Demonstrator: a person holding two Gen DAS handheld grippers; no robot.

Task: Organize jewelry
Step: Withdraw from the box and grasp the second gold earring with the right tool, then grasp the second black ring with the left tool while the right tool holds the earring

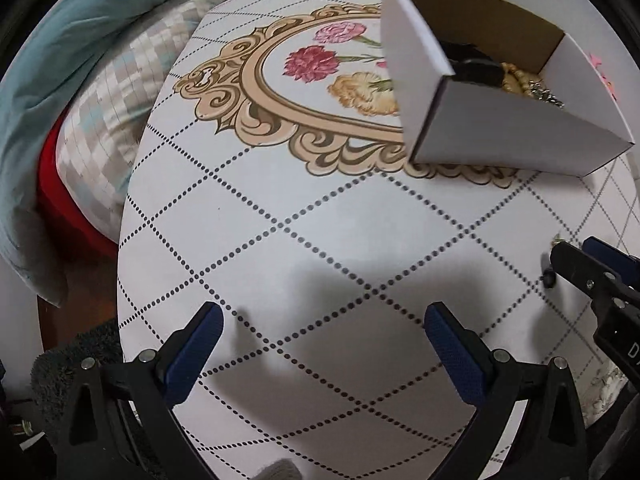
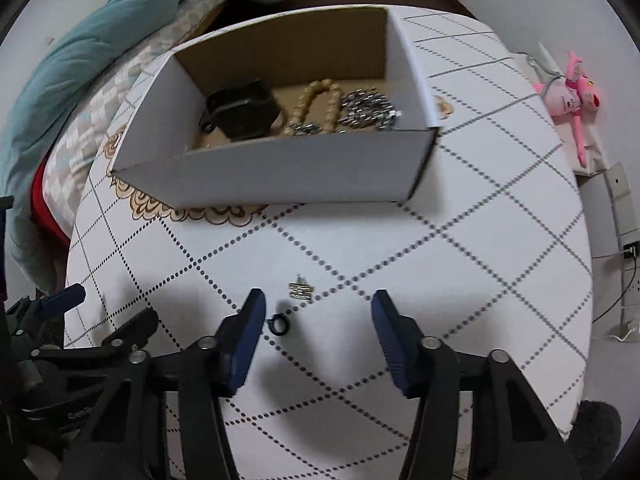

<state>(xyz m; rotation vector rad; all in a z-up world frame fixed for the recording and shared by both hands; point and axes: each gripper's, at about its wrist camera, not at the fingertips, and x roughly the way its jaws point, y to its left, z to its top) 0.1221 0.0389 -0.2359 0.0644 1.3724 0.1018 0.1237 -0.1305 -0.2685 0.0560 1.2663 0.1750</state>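
My left view cuts my right claw (image 1: 576, 264) at its edge; the box (image 1: 492, 136) wall hides most jewelry; the small charm (image 2: 301, 291) is unreadable.

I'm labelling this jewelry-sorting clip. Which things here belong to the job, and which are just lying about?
Job:
cardboard box
black case
bead bracelet
silver chain
black ring
small pendant
right claw

Lying about:
pink plush toy
teal duvet
checked pillow

Round patterned table (image 2: 500, 184); teal bedding (image 2: 100, 40) beside; white wall (image 2: 600, 20).
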